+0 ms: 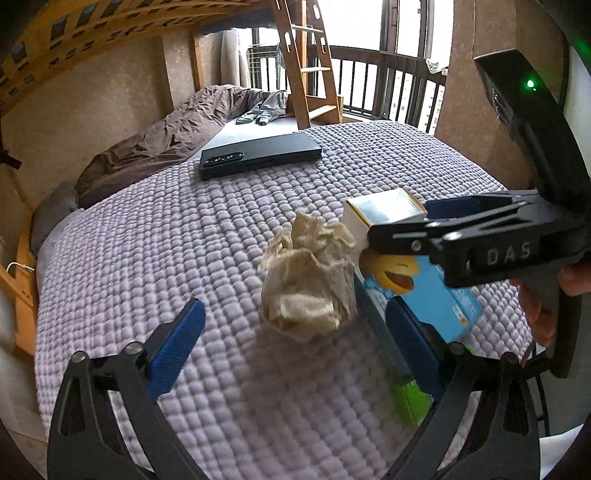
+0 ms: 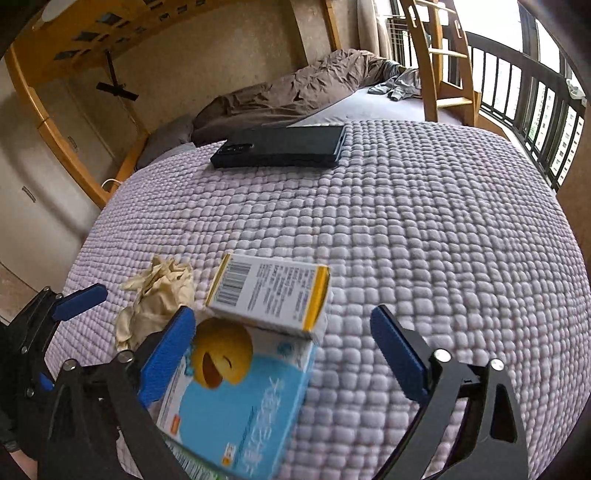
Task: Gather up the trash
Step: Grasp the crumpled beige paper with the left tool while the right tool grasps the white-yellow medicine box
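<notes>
A bed (image 1: 147,258) with a lilac quilted cover fills the room under a wooden bunk frame (image 1: 74,29), a brown duvet (image 1: 166,136) bunched along the beige wall (image 1: 110,92). Beyond a wooden ladder (image 1: 306,74), daylight comes through a window (image 1: 354,26) behind a dark railing (image 1: 388,81)

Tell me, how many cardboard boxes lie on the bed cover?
2: a blue box nearest the grippers, and a white-and-yellow box resting on its far end. Others may be hidden.

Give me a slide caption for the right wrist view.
Open right gripper over blue cardboard box, white-and-yellow carton and crumpled beige paper on quilted bedspread.
</notes>
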A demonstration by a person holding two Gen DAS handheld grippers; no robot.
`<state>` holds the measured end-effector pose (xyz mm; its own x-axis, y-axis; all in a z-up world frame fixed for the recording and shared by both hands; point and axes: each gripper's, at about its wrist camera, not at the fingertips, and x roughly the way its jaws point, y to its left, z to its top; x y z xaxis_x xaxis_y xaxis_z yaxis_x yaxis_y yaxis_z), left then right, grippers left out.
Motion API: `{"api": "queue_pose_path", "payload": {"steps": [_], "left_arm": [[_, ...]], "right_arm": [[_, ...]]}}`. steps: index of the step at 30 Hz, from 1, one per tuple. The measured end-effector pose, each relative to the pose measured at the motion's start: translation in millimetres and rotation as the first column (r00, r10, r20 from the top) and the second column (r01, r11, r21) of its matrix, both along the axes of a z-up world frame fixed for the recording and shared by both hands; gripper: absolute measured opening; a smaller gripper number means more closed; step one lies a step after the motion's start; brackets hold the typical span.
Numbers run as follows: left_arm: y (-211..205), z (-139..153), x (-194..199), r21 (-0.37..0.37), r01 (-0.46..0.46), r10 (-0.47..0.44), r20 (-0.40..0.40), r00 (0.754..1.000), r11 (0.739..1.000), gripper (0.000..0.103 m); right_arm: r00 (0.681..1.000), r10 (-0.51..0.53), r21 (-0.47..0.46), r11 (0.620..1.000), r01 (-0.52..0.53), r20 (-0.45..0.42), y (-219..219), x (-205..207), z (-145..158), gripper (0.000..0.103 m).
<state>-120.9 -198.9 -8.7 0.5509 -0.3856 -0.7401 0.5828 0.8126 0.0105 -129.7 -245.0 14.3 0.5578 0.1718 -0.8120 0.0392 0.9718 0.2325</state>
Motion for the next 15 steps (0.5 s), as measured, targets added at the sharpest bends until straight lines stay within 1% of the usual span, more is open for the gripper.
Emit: {"api": "queue_pose_path", "payload": {"steps": [2,3,5,7,8,10,11,12,15], "left_arm": [[-3.3,-1.3,5.3,0.004,0.001,-0.001,-0.005,1.000,1.000,0.088],[-3.8,-2.3,8.1,0.004,0.003,-0.003,-0.009,1.000,1.000,0.086],[-4.1,-3.6,10.8,-0.002,0.007,-0.007,-0.023,1.000,1.000,0.077],[-6.8,-6.9,18.1,-0.015,0.011,-0.012,-0.044,0.999,1.000,0.073],[-5.9,-7.3,17.8,-0.020,0.012,-0.013,-0.050,0.999,1.000,0.073],[-7.0,-8.5,19.0,-0.020,0.013,-0.014,-0.053,0.999,1.000,0.071],[-8.1,-9.1,20.6,-0.021,0.017,-0.018,-0.055,0.998,1.000,0.065],[-9.0,-9.7,21.0,-0.022,0.023,-0.025,-0.061,0.998,0.999,0.062],[-11.9,-11.4,20.5,-0.014,0.030,-0.031,-0.068,0.997,0.999,0.058]], "right_arm": [[1.000,0.006,0.011,1.000,-0.006,-0.007,-0.7,4.5,-3.1,0.087],[1.000,0.009,0.014,1.000,-0.009,-0.006,-0.8,4.2,-3.5,0.086],[1.000,0.024,0.011,1.000,-0.024,-0.004,0.7,7.6,-5.1,0.080],[0.999,0.037,0.005,0.999,-0.037,-0.006,2.8,10.8,-5.4,0.076],[0.999,0.043,0.001,0.999,-0.043,-0.006,3.4,12.3,-6.1,0.073],[0.999,0.051,0.002,0.999,-0.051,-0.004,4.8,11.7,-6.2,0.072],[0.999,0.053,0.004,0.999,-0.053,-0.001,4.8,12.2,-6.3,0.072],[0.998,0.055,0.005,0.998,-0.055,0.000,5.0,12.2,-6.4,0.072],[0.998,0.059,0.007,0.998,-0.059,0.004,4.6,11.4,-5.1,0.071]]}}
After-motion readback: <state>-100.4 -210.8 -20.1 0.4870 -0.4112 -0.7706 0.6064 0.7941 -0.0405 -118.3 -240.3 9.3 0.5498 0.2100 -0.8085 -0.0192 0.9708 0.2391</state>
